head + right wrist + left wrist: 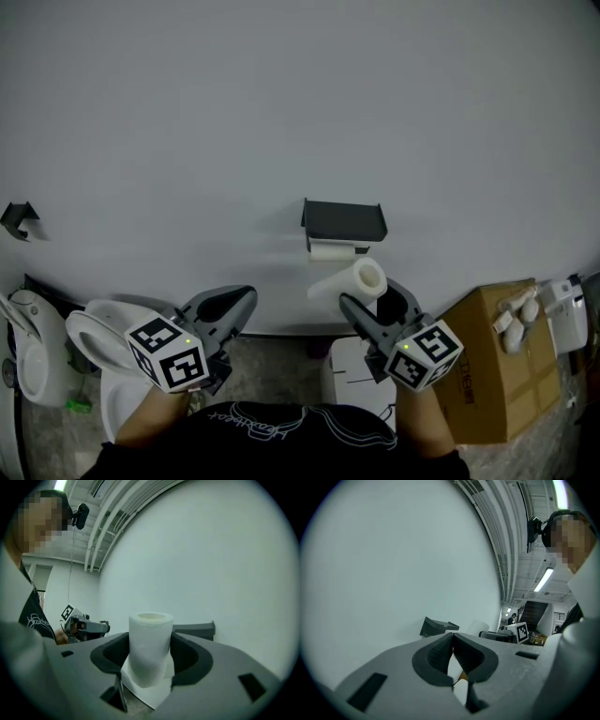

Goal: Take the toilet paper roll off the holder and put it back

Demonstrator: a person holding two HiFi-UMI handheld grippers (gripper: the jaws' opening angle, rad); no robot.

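Note:
A black holder (343, 220) is fixed to the pale wall, with a short white piece (333, 250) showing under it. Just below and in front of the holder is the white toilet paper roll (361, 278), off the holder, with my right gripper (367, 289) shut on its sides. In the right gripper view the roll (149, 648) stands upright between the pads, a loose sheet hanging under it, with the holder (194, 629) behind it. My left gripper (234, 305) is lower left, away from the holder, with its jaws (453, 653) shut on nothing.
A white toilet (103, 342) stands at the lower left. A cardboard box (497, 366) with small white objects on top sits at the right. A white bin (352, 370) is below the holder. A black hook (19, 220) is on the wall at far left.

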